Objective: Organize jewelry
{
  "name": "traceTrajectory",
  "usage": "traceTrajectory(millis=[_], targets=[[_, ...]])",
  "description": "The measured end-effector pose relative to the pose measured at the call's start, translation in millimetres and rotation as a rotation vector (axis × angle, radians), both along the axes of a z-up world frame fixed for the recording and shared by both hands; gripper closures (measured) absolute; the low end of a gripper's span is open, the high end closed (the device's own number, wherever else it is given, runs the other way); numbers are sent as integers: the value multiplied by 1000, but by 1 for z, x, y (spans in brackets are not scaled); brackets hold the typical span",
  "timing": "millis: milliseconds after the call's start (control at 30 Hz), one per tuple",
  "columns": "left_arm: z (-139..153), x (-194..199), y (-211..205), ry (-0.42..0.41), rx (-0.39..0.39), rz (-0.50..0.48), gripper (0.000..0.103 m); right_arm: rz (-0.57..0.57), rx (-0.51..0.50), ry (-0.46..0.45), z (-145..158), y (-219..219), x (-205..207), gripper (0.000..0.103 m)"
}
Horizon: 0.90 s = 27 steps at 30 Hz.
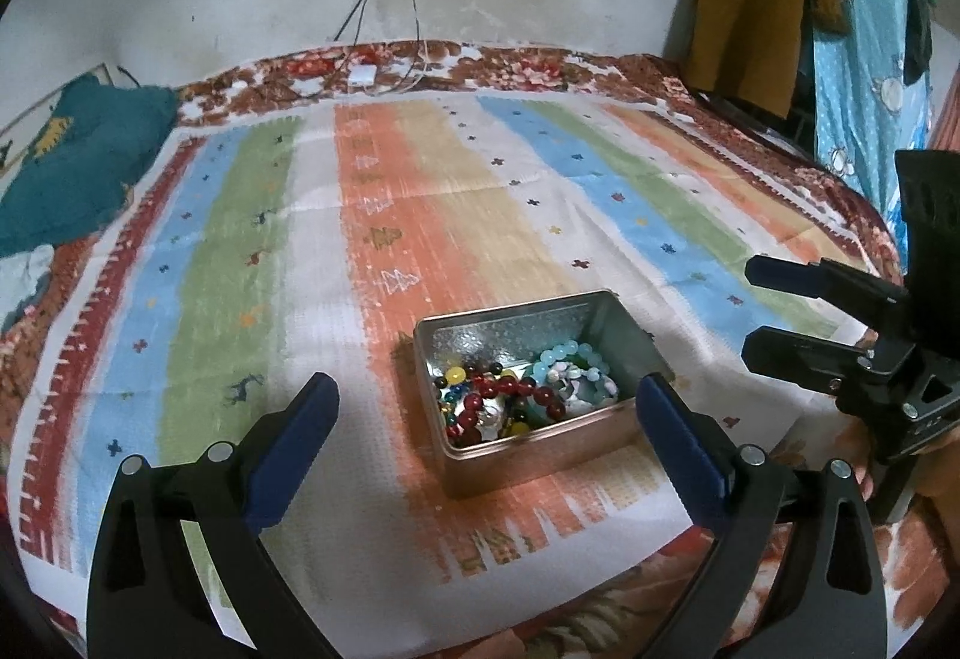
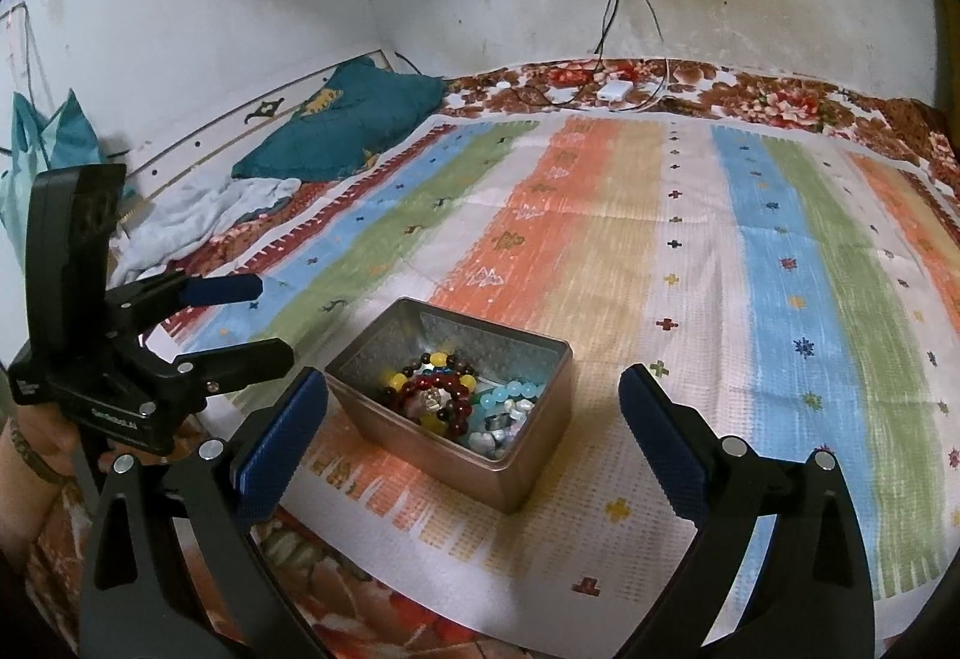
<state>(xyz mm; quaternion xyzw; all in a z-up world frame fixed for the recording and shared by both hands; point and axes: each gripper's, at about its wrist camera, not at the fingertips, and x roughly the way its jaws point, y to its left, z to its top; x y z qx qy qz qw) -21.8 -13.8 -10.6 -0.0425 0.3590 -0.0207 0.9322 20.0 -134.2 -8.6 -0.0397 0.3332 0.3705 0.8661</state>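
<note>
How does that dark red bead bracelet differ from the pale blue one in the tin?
The dark red bracelet has glossy, deep-coloured beads; the pale blue bracelet has milky, light ones. The red lies mid-tin; the blue lies toward one end wall. Both lie tangled among other jewelry inside the open metal tin.

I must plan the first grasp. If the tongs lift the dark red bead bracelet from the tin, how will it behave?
The dark red bead bracelet will probably hang limp, being separate round beads on a string. Its glossy beads may slip between the pads. It lies tangled with other beads in the metal tin, so neighbours could lift along with it.
</note>
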Motion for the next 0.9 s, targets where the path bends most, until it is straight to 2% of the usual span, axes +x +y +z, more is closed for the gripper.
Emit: traceTrajectory(millis=[200, 333, 533, 900], targets=[[-4, 3, 0, 26, 19, 11, 6, -5, -5, 3, -1, 0, 0, 4], [-5, 4, 1, 40, 5, 12, 6, -4, -13, 6, -3, 1, 0, 4], [-5, 3, -4, 24, 38, -6, 6, -3, -16, 8, -3, 1, 1, 4], [-1, 1, -6, 10, 14, -13, 6, 8, -17, 1, -4, 2, -2, 4]])
